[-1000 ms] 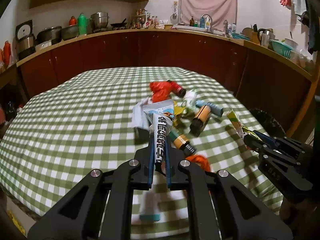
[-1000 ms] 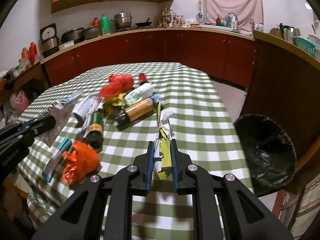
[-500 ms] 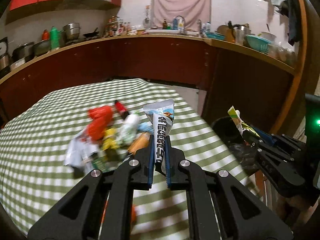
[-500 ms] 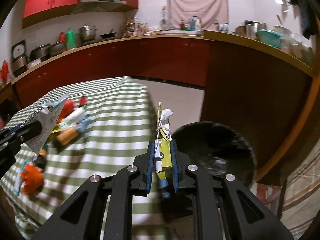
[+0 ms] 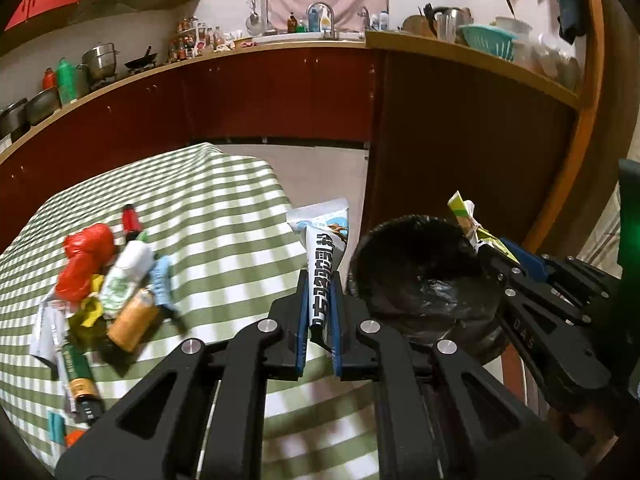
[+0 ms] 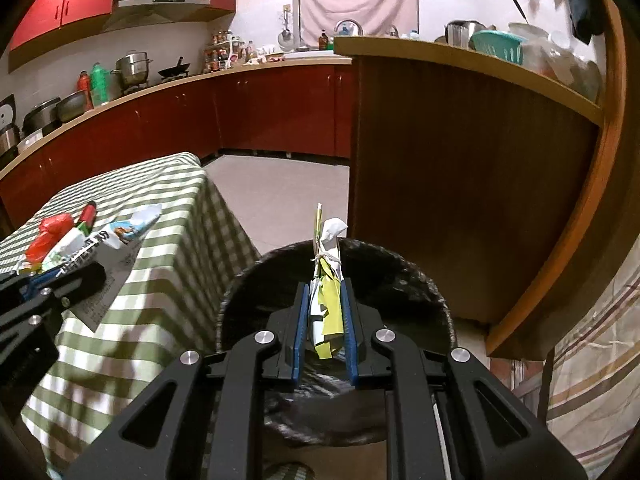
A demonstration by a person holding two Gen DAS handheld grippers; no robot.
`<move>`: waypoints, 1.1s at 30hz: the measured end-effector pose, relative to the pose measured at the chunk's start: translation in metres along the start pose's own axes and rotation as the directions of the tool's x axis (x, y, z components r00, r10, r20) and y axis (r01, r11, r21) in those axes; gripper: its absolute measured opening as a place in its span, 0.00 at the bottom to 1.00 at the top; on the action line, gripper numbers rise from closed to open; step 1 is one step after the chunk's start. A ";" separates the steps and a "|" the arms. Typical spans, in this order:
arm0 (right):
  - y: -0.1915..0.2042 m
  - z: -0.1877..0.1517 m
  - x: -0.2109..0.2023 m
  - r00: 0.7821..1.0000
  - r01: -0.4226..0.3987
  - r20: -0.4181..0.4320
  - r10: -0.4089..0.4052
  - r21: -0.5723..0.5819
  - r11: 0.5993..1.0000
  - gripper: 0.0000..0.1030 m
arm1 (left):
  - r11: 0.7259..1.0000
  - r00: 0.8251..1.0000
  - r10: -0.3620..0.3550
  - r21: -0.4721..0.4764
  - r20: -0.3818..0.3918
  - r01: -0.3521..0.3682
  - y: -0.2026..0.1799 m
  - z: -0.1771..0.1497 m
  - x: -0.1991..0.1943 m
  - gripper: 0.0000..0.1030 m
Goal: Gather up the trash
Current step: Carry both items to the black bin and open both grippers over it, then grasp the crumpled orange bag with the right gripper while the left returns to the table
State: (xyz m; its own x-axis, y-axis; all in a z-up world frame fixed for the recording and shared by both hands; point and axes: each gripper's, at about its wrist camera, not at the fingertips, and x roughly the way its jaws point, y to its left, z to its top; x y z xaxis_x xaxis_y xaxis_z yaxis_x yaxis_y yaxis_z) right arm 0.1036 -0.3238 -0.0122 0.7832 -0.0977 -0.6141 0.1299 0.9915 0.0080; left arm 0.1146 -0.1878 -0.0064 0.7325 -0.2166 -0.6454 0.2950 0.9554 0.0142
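Now, going camera by camera:

Left wrist view, tool: the left gripper [image 5: 320, 312] is clamped on a flat silver-and-white snack sachet with bold black lettering [image 5: 322, 248], which stands up between the blue pads.
Left wrist view, place: the sachet is over the corner of the table with the green-and-white checked cloth [image 5: 208, 200], just beside the round bin lined with a black plastic bag [image 5: 424, 276], not yet above its mouth.
Left wrist view, remaining: a heap of rubbish [image 5: 108, 288] (red bag, bottles, wrappers) lies on the cloth.
Right wrist view, tool: the right gripper [image 6: 324, 320] is closed on a crumpled yellow-and-white paper wrapper tied with string [image 6: 326, 280].
Right wrist view, place: the wrapper hangs over the bin's open mouth, ready to drop.
Progress: early, I judge; two pieces are in transit, neither released, and most of the heap waits.
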 end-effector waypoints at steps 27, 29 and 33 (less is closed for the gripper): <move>-0.030 0.002 0.019 0.999 -0.004 -0.036 0.006 0.060 0.998 0.38 | 1.000 0.996 0.008 -0.024 -0.091 -0.011 -0.019 0.009 0.031 0.44; -0.022 0.002 0.011 1.000 -0.004 -0.023 0.005 0.052 0.999 0.47 | 0.999 0.997 0.021 -0.025 -0.078 -0.023 -0.010 0.008 0.020 0.46; -0.002 0.004 -0.004 1.000 -0.030 0.001 0.030 0.052 0.998 0.61 | 0.997 0.996 0.064 -0.042 -0.067 -0.067 0.021 0.001 -0.006 0.52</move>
State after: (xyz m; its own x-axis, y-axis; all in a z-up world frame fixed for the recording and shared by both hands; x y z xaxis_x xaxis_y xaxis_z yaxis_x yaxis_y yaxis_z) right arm 0.1026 -0.3260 -0.0066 0.7874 -0.0680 -0.6126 0.1377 0.9882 0.0674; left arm 0.1172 -0.1662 -0.0015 0.7074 -0.1407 -0.6927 0.2188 0.9754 0.0254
